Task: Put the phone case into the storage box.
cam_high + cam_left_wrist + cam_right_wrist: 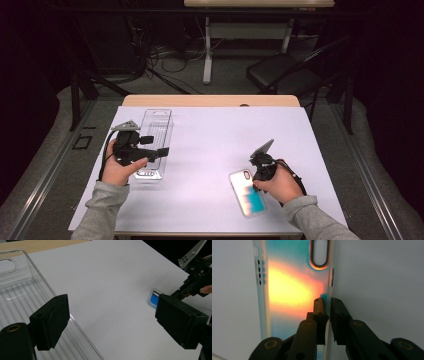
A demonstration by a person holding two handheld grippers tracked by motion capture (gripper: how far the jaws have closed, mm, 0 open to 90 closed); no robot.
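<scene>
High view: the phone case (pixel 247 192) is lying flat near the front right corner of the white surface (pixel 215 145). It is a translucent shell with a gradient running from pale orange to teal and an oval camera cutout at its far end. The right gripper (pixel 258 175) is angling down onto the case's right long edge, with the right hand (pixel 278 184) wrapping its body from behind. The left gripper (pixel 159 152) is being held level above the clear plastic tray (pixel 156 120), which is lying along the left edge of the surface.

Left gripper view: the fingers (pixel 51 321) are standing wide apart and gripping nothing. The tray's ribbed floor is showing below them, and the case is lying farther off beside the right gripper.

Right gripper view: the fingers (pixel 338 320) are sitting nearly together, pinching the thin side wall of the case between them. Button slots are showing along both long edges. No legible writing is appearing on the case.
</scene>
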